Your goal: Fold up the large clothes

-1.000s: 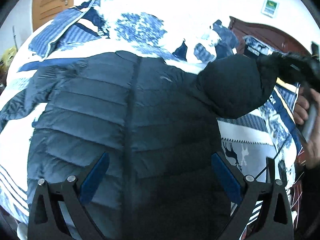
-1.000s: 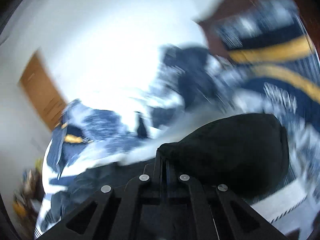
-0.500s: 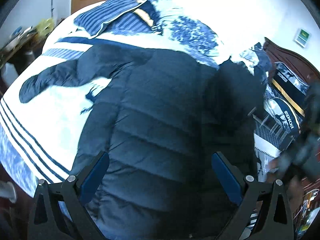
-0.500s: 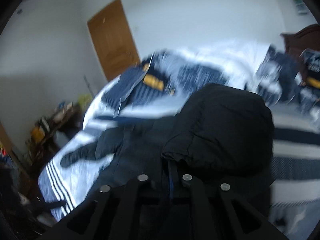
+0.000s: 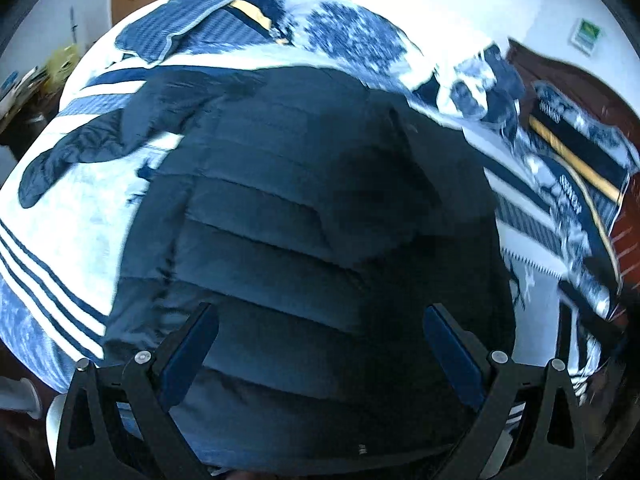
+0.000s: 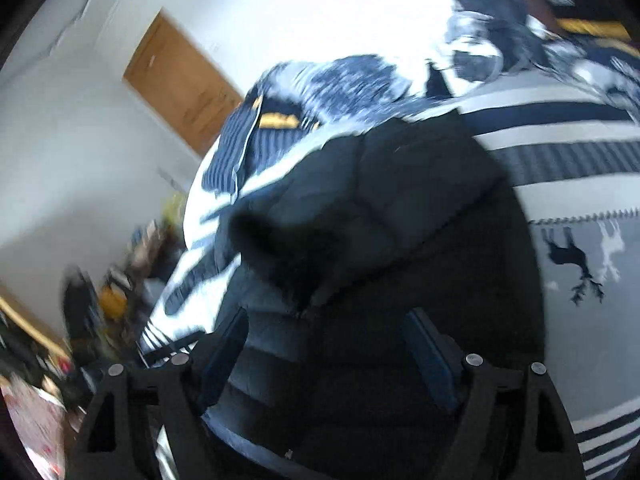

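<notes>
A dark navy quilted puffer jacket (image 5: 304, 216) lies spread on the bed. One sleeve (image 5: 80, 152) stretches out to the left; the other sleeve (image 5: 400, 184) is folded over the jacket's body. My left gripper (image 5: 320, 340) hovers over the jacket's lower part, open, blue pads apart and empty. In the right wrist view the folded sleeve (image 6: 360, 216) lies on the jacket with its cuff (image 6: 272, 240) just ahead of my right gripper (image 6: 324, 344). That gripper's jaws are opening, and the pads press on nothing.
A blue, white and navy striped bedspread (image 5: 60, 240) with deer figures (image 6: 576, 252) covers the bed. Crumpled bedding and pillows (image 5: 256, 20) lie at the far side. A wooden door (image 6: 184, 84) stands behind, a dark headboard (image 5: 560, 72) at right, clutter (image 6: 112, 288) left of the bed.
The right gripper carried the sleeve across onto the jacket's body, then went from shut on it to open and let it go. The left gripper moved lower over the jacket, staying open.
</notes>
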Motion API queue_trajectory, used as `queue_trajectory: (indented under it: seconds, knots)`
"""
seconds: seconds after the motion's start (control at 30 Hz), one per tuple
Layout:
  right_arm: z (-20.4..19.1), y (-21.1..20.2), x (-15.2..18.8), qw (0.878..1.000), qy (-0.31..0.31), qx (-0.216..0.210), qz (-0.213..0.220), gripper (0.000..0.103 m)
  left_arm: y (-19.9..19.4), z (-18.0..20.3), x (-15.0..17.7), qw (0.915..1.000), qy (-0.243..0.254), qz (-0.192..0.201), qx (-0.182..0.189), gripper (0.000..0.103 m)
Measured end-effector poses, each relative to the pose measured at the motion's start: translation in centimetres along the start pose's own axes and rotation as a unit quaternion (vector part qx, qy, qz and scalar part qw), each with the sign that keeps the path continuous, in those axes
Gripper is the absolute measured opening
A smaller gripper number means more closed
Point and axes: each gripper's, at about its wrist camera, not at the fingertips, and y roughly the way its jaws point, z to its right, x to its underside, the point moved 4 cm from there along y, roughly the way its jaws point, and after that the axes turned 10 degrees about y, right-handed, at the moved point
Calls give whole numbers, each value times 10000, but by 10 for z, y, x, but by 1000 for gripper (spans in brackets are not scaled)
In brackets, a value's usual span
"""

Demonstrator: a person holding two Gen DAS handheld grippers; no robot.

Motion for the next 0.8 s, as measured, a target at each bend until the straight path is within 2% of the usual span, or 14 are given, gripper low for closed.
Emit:
queue_trajectory:
  seconds: [0.07, 0.13, 0.2, 0.23, 0.33, 0.4, 0.47, 0.53, 0.7, 0.77, 0.8]
  knots:
    - [20, -2, -23, 9986, 475, -4, 230, 83, 13, 8, 2, 10000, 15, -55, -65, 102]
    - [50, 6, -43, 9929, 1135, -152, 318, 83, 34, 15, 2, 9994, -274, -29, -201, 101]
    - [73, 17, -56, 9849, 1677, -308, 304, 83, 46, 14, -2, 9977, -497, 93, -445, 102]
    - [82, 22, -61, 9818, 1837, -355, 314, 83, 59, 14, -8, 9952, -648, 184, -703, 101]
    - [103, 40, -74, 9777, 2056, -318, 305, 83, 81, 13, -22, 9920, -746, 277, -978, 101]
    - [112, 57, -83, 9772, 2089, -349, 126, 83, 93, 17, -37, 9910, -590, 382, -1140, 101]
    - [124, 76, -95, 9787, 2038, -202, -112, 83, 97, 18, -55, 9888, -326, 563, -1347, 101]
    - [135, 97, -110, 9773, 2082, -173, -342, 83, 96, 9, -65, 9858, -381, 611, -1517, 101]
    - [149, 140, -138, 9712, 2260, -251, -709, 81, 88, -34, -61, 9818, -1012, 629, -1479, 101]
    - [150, 152, -144, 9680, 2376, -244, -770, 67, 93, -43, -54, 9834, -1212, 525, -1244, 100]
    - [151, 157, -147, 9667, 2428, -242, -769, 64, 95, -43, -53, 9838, -1276, 545, -1138, 96]
